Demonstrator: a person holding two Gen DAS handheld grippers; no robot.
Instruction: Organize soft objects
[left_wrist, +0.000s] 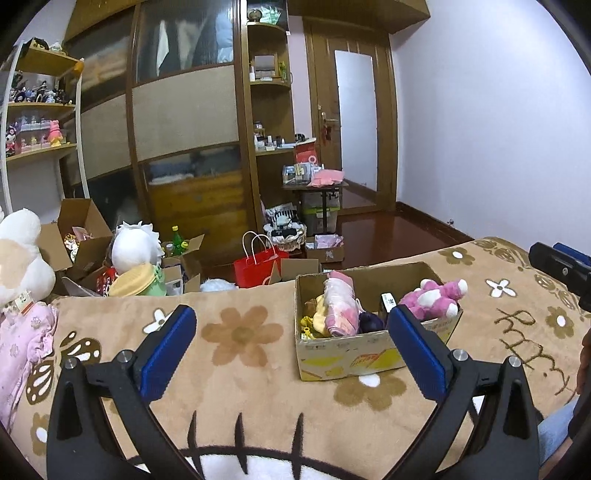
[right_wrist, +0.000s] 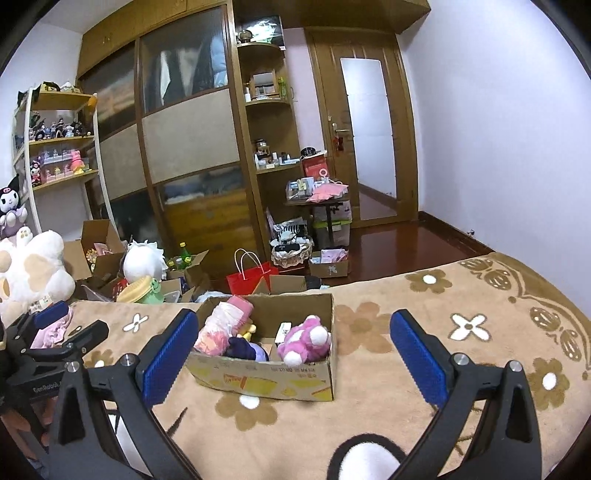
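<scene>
A cardboard box (left_wrist: 347, 360) (right_wrist: 266, 380) sits on the tan flowered blanket (left_wrist: 240, 339) (right_wrist: 461, 325). Inside lie a pink-and-white plush bear (left_wrist: 436, 295) (right_wrist: 306, 339), a pink-white soft bundle (left_wrist: 341, 308) (right_wrist: 225, 325), a dark purple plush (left_wrist: 371, 321) (right_wrist: 245, 349) and a yellow toy (left_wrist: 314, 321). My left gripper (left_wrist: 291, 347) hovers open over the blanket, box at its right finger. My right gripper (right_wrist: 291, 350) is open too, the box just beyond its left finger. Each gripper shows in the other's view, left gripper (right_wrist: 55, 332) and right gripper (left_wrist: 561, 266).
A large cream plush (left_wrist: 22, 254) (right_wrist: 29, 269) and pink cloth (left_wrist: 22, 343) lie at the blanket's left end. Beyond the bed, the floor holds open cartons (left_wrist: 79, 236), a white plush (left_wrist: 135, 245), a red paper bag (left_wrist: 258, 267) and baskets. Wardrobe and door stand behind.
</scene>
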